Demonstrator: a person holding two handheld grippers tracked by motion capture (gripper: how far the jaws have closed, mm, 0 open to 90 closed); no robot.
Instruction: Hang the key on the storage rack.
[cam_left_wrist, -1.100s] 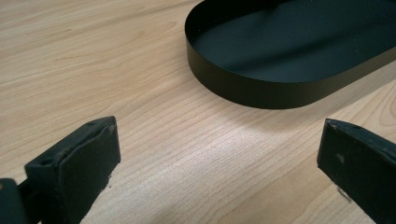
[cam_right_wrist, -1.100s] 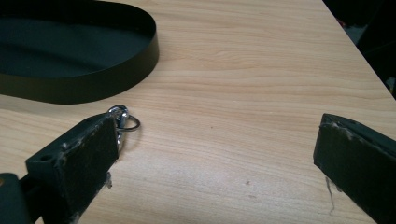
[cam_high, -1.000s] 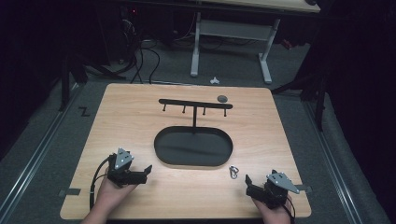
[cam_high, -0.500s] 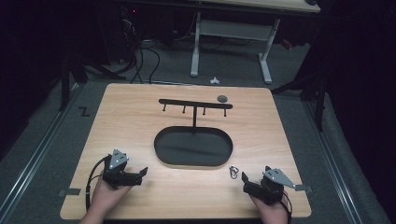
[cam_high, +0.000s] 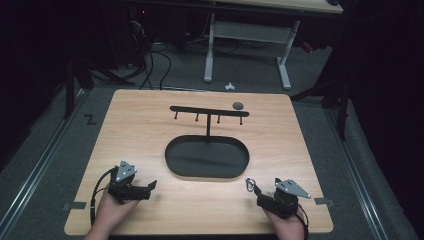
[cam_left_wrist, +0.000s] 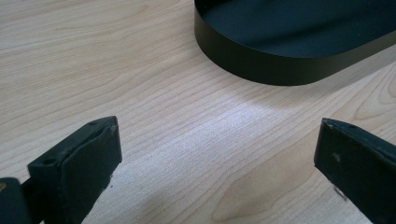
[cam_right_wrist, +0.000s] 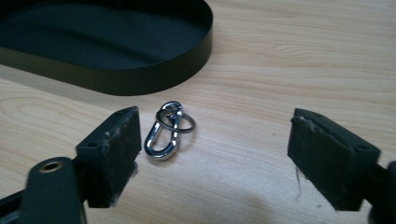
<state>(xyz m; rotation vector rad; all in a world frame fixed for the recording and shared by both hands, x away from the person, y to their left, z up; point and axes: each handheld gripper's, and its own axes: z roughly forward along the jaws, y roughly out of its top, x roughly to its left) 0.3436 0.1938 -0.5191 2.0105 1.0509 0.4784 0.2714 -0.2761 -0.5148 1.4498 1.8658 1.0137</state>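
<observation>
Silver carabiner (cam_right_wrist: 163, 135): one; black tray (cam_high: 172, 162): one; hand-held grippers: two.

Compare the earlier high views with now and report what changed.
The right tongs have just been closing around the silver carabiner clip, which lies between the jaws, not yet pinched. The left tongs, the black oval tray and the hook stand stayed put.

Both hands rest at the table's near edge; left tongs (cam_high: 150, 186) gape, right tongs (cam_high: 255, 190) have just been closing, still apart.
</observation>
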